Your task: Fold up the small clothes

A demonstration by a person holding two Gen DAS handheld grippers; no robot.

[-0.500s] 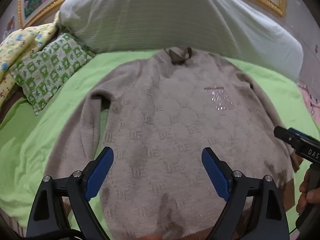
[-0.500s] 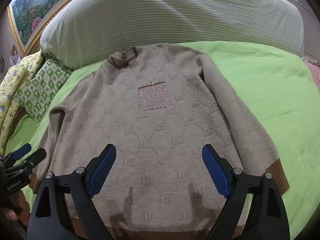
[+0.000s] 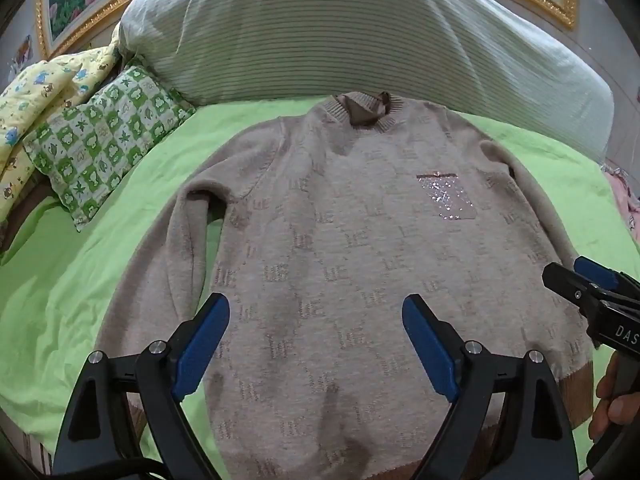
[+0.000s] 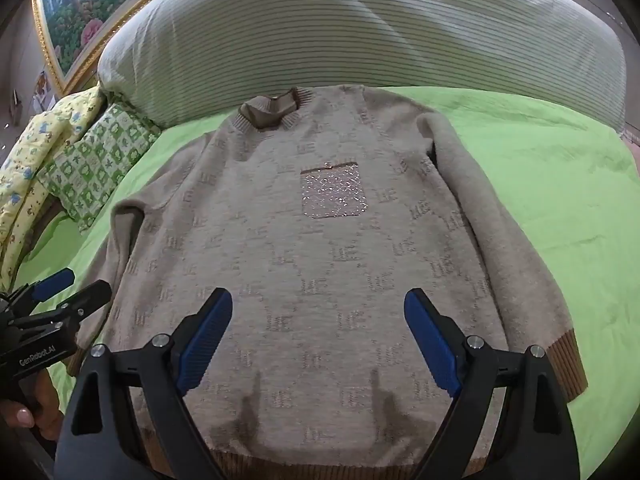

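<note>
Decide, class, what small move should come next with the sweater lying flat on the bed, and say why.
Probably lower the right tool toward the sleeve on its side and grasp it near the brown cuff. The sweater lies spread, face up and unfolded on the green sheet, and both tools hover open, holding nothing.

Bed w/ bright green sheet [image 3: 80, 280], a bit creased twd its left edge. Along the head end lies a big bolster pillow [image 3: 360, 32], pale w/ thin horiz. stripes. At the sheet's far-left corner: a green-and-white checked cushion [image 3: 104, 148], tilted, and just beside it a yellow quilt [image 3: 44, 92] w/ small cartoon prints, bunched up. Behind the pillow, wall holds a gold-framed painting [image 4: 76, 12] of flowers & greenery; a lamp glare shows on it. Pink fabric [image 3: 624, 200] at the bed's right edge.
</note>
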